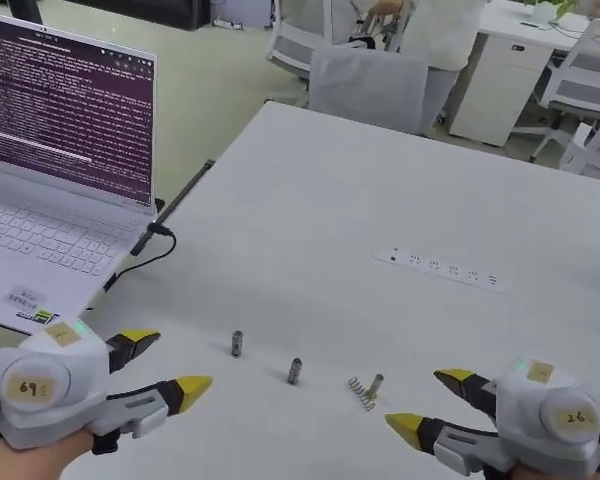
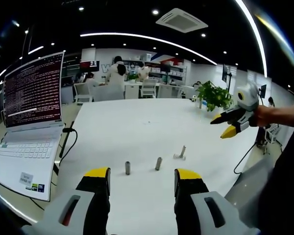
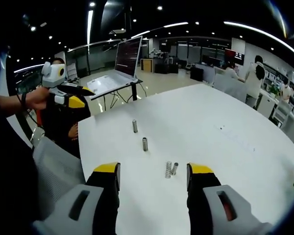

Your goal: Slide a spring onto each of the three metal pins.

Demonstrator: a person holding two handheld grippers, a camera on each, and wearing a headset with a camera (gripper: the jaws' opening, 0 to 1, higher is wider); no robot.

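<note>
Two look done, left pin (image 1: 237,343) and middle pin (image 1: 295,371), so you're on the last: the loose spring (image 1: 359,393) lies just beside the third pin (image 1: 376,383). Your left gripper (image 1: 175,360) and right gripper (image 1: 417,398) are both wide open, empty. Next you'd need to pinch that spring.

Open laptop (image 1: 55,150), power strip (image 1: 442,270), table (image 1: 380,180).

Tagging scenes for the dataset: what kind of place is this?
Probably an open-plan office or lab: a white worktable with an open laptop and a power strip, office chairs and desks behind, and a ceiling air-conditioning cassette overhead.
</note>
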